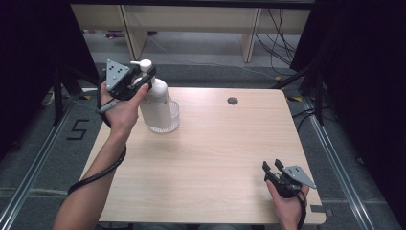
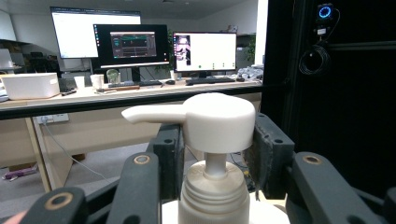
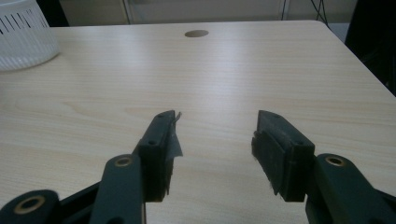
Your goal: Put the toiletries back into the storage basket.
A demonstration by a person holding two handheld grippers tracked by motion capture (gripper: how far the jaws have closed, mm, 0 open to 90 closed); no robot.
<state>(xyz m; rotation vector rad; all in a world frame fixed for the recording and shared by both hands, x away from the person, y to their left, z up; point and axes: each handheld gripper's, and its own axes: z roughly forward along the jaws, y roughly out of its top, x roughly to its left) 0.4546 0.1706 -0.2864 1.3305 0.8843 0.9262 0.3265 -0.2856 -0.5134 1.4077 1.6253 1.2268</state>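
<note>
A white pump bottle stands at the table's far left, its base inside a low white slotted basket. My left gripper is held level at the bottle's top, and its jaws close in on both sides of the pump head, with the spout pointing left in the left gripper view. My right gripper rests low near the front right corner of the table. Its jaws are open with nothing between them, and they point toward the far edge.
The light wooden table has a round cable hole near its far edge. The basket's rim is at the top left of the right gripper view. Desks with monitors stand beyond the table, and dark curtains flank it.
</note>
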